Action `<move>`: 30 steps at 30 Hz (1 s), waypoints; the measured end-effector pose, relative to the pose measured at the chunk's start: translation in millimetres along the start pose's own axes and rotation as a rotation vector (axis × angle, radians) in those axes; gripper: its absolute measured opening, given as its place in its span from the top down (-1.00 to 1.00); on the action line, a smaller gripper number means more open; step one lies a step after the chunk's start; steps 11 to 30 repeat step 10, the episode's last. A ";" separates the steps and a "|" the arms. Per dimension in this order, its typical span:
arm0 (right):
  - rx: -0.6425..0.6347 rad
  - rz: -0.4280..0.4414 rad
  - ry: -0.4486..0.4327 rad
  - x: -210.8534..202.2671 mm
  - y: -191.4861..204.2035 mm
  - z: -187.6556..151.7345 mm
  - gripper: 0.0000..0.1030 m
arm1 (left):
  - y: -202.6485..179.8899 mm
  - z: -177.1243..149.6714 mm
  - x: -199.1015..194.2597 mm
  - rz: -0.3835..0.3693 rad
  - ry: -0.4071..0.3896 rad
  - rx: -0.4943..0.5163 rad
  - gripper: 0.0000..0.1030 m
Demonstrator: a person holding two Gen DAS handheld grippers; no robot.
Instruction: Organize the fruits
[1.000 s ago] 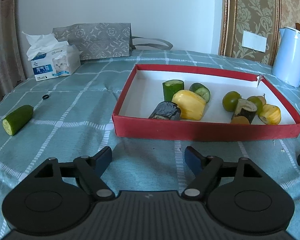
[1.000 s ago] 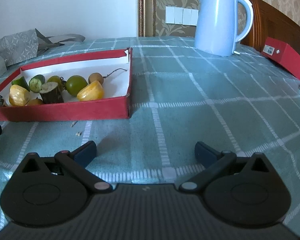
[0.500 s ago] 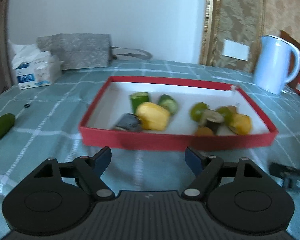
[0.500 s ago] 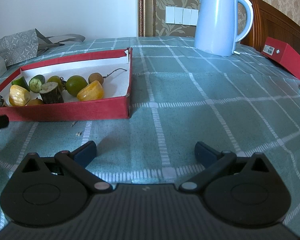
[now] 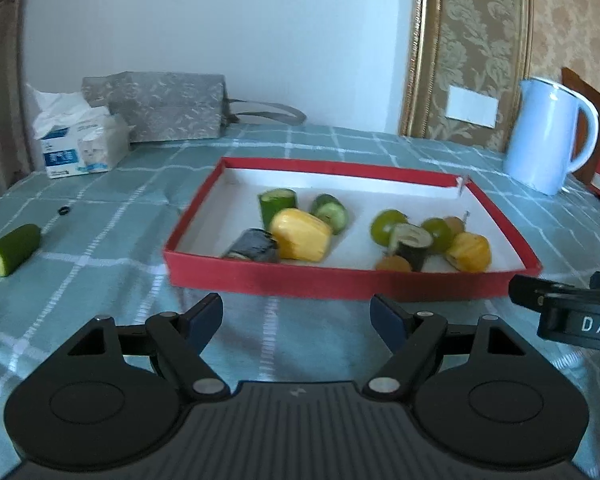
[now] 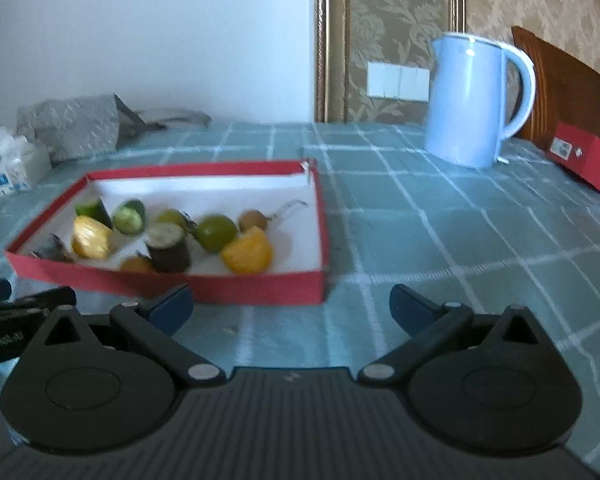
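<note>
A green cloth [image 5: 100,220] with white squares covers the table. At the back are a white wall and gold flower wallpaper. A tissue box [image 5: 80,148] and a grey bag [image 5: 160,104] sit at the far left. A blue kettle [image 6: 472,100] stands at the far right, with a red box [image 6: 588,160] beside it.

A red tray [image 5: 340,280] lies in the middle of the cloth. Inside it are cut fruits: green cucumber bits, yellow chunks, round green ones, small brown ones and dark pieces. One cucumber piece [image 5: 14,248] lies alone on the cloth, well to the left of the tray.

The left gripper [image 5: 296,316] has its fingers wide apart and holds nothing. The tray sits just past its fingertips. The lone cucumber is far off to its left.

The right gripper [image 6: 292,306] is wide apart too, with nothing in it. The tray's near right corner sits just ahead of its fingers.
</note>
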State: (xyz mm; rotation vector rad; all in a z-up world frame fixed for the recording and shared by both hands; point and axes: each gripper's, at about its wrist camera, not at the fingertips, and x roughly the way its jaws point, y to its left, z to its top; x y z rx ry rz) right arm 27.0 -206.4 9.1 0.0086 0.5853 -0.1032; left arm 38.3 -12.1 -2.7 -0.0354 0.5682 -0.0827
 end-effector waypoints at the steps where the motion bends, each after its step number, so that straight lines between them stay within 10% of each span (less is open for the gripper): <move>1: -0.003 0.008 -0.007 -0.3 2.2 2.3 -1.00 | 1.7 0.9 -0.5 -0.004 -0.003 0.008 -0.57; 30: -0.076 -0.042 -0.032 -1.1 22.5 3.6 -1.00 | 14.7 5.0 -6.9 0.075 -0.036 -0.008 -0.57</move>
